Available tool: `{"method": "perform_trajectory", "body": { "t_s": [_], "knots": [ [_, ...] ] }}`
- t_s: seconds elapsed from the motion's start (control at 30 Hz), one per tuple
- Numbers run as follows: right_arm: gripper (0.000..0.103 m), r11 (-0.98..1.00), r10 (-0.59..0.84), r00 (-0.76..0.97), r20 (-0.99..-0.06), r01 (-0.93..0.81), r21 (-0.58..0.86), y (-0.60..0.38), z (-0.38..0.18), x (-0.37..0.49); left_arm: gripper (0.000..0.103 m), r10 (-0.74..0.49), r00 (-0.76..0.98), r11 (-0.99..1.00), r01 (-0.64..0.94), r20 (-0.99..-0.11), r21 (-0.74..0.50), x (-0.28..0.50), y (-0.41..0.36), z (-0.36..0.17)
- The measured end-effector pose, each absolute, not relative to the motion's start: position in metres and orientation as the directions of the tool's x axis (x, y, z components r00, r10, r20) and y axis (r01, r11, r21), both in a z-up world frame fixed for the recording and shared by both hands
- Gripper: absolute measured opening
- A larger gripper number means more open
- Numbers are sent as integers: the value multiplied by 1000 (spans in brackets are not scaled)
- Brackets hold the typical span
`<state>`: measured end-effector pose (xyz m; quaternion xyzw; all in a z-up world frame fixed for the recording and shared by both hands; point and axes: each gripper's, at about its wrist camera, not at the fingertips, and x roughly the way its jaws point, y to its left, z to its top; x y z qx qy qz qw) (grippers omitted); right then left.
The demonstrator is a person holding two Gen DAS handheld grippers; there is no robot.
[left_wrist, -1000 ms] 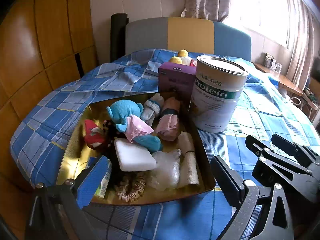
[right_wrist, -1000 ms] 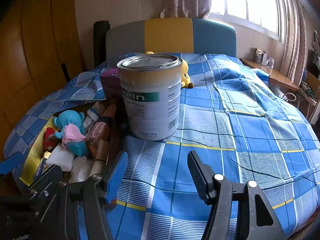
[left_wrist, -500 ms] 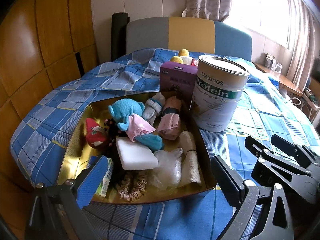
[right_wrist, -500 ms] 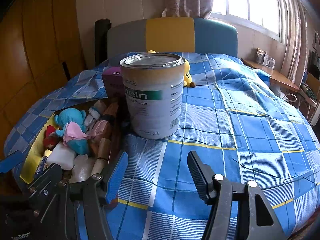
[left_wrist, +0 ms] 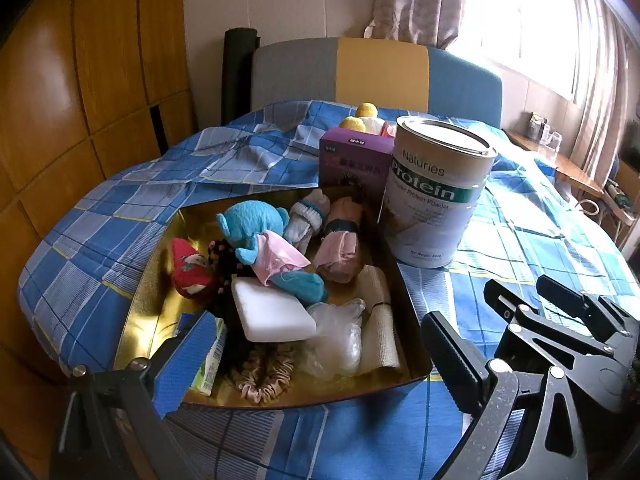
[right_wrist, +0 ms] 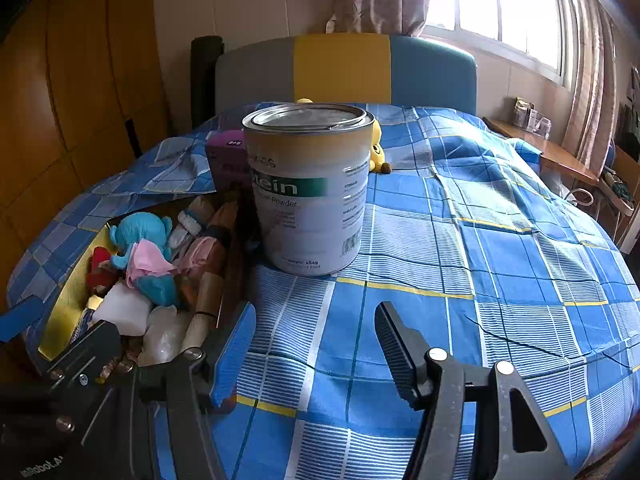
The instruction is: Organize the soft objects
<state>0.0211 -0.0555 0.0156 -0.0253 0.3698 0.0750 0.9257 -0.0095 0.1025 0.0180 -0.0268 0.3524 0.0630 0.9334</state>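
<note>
A gold tray point(left_wrist: 156, 280) is seen on a blue checked bedspread point(right_wrist: 460, 240), filled with soft things. A blue plush point(left_wrist: 252, 226) with a pink cloth point(left_wrist: 280, 258) lies near the middle of the tray, and a red plush point(left_wrist: 188, 270) lies to its left by the tray's left wall. A white sponge point(left_wrist: 272, 314) sits just near of the blue plush, touching it, and a clear plastic bag point(left_wrist: 336, 332) is pressed against the sponge's right side. A rolled beige cloth point(left_wrist: 378, 320) lies along the tray's right wall, and a frilly scrunchie point(left_wrist: 262, 374) is at the near edge. Two rolled sock bundles, one white point(left_wrist: 308, 220) and one pink point(left_wrist: 340, 246), are at the far end. A protein can point(right_wrist: 308, 188) stands upright on the bedspread just right of the tray, with a purple box point(left_wrist: 354, 162) to its left, beyond the tray's far edge. A yellow plush point(right_wrist: 378, 148) is partly hidden behind the can. The left gripper point(left_wrist: 312, 356) is held over the tray's near edge with its jaws spread wide and nothing between them. The right gripper point(right_wrist: 316, 344) is held over bare bedspread near of the can, its jaws likewise apart and holding nothing.
</note>
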Motion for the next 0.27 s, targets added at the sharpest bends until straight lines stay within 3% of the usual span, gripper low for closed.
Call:
{"method": "perform_trajectory", "body": {
  "t_s": [0.27],
  "knots": [
    [63, 987, 125, 706, -698, -162, 13, -57, 12, 22, 102, 88, 745, 989, -142, -661, -29, -10, 108, 18]
  ]
}}
